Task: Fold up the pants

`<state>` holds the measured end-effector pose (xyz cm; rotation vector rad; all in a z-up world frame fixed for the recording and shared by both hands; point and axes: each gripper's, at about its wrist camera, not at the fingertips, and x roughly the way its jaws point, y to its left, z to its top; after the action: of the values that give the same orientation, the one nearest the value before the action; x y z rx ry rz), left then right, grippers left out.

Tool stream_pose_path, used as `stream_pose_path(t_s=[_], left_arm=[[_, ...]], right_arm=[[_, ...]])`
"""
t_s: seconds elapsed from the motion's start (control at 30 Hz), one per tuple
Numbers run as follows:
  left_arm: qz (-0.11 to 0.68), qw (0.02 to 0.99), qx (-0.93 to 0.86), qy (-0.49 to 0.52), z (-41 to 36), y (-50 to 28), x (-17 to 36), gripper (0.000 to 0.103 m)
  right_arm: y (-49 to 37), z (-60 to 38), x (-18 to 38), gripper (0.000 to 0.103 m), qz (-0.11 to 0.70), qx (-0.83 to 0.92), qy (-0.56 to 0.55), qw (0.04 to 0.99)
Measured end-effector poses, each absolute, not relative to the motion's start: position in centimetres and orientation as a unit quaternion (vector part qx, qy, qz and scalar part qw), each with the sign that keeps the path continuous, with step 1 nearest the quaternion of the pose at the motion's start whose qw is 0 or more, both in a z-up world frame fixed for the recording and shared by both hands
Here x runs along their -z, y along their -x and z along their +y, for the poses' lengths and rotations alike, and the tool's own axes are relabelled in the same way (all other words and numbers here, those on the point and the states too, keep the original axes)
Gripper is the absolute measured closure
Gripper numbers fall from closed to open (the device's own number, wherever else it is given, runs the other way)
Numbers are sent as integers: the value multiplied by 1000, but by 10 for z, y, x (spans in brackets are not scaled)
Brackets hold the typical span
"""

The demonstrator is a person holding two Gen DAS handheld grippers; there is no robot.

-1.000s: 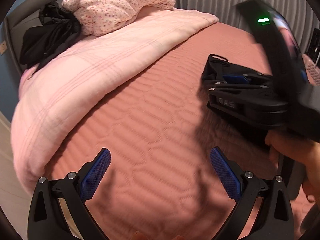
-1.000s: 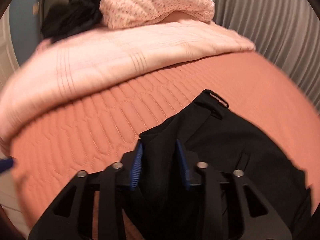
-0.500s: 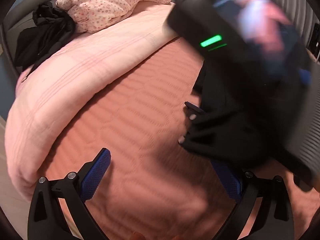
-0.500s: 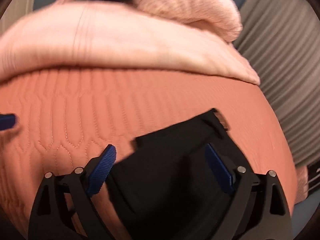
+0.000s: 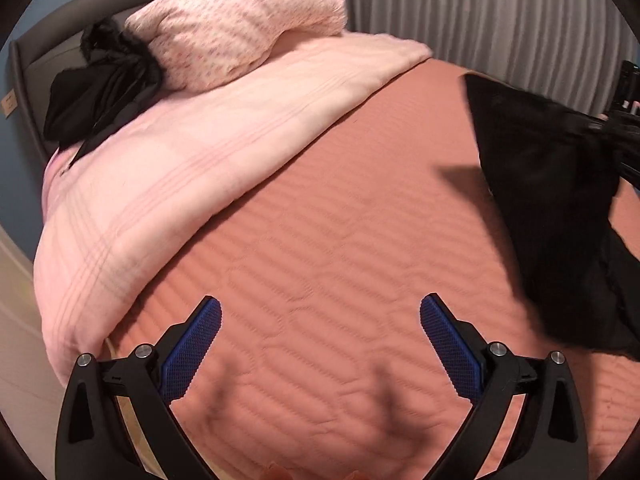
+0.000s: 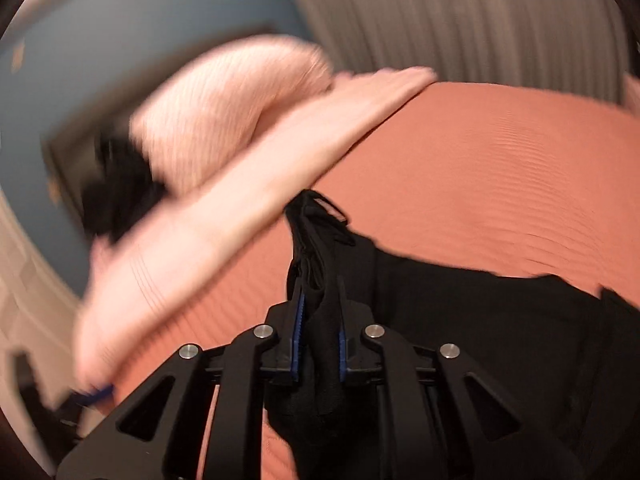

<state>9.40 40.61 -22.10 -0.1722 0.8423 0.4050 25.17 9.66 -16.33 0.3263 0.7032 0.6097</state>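
In your left wrist view, your left gripper (image 5: 320, 344) hangs over the bare salmon quilted bedspread (image 5: 320, 232) with its blue-padded jaws spread wide and nothing between them. The black pants (image 5: 552, 216) hang at the right edge of that view, lifted off the bedspread and throwing a shadow on it, well apart from your left gripper's pads. Farther back lie a pale pink blanket (image 5: 192, 184), a pink flowered pillow (image 5: 240, 28) and a bundle of dark clothing (image 5: 100, 92) by the headboard, with a grey curtain (image 5: 500, 12) behind. In your right wrist view, which is blurred, your right gripper (image 6: 320, 340) is closing, its blue pads pinched on a bunched fold of the pants (image 6: 500, 340) near the waistband; a belt loop sticks up just beyond the fingertips, and the rest of the fabric trails off to the right over the bedspread (image 6: 500, 168).
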Motion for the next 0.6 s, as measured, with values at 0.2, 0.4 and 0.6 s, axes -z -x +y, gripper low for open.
stream_pose_path(t_s=[0.2, 0.4, 0.6], left_arm=[[385, 916, -108, 41, 325, -143, 189, 5], [402, 915, -42, 18, 226, -192, 202, 5], [423, 906, 1, 10, 148, -229, 218, 5]], right_arm=[[-210, -136, 164, 92, 280, -166, -335, 884], [-169, -261, 263, 92, 351, -8, -362, 864], [-166, -301, 281, 72, 370, -53, -412, 831]])
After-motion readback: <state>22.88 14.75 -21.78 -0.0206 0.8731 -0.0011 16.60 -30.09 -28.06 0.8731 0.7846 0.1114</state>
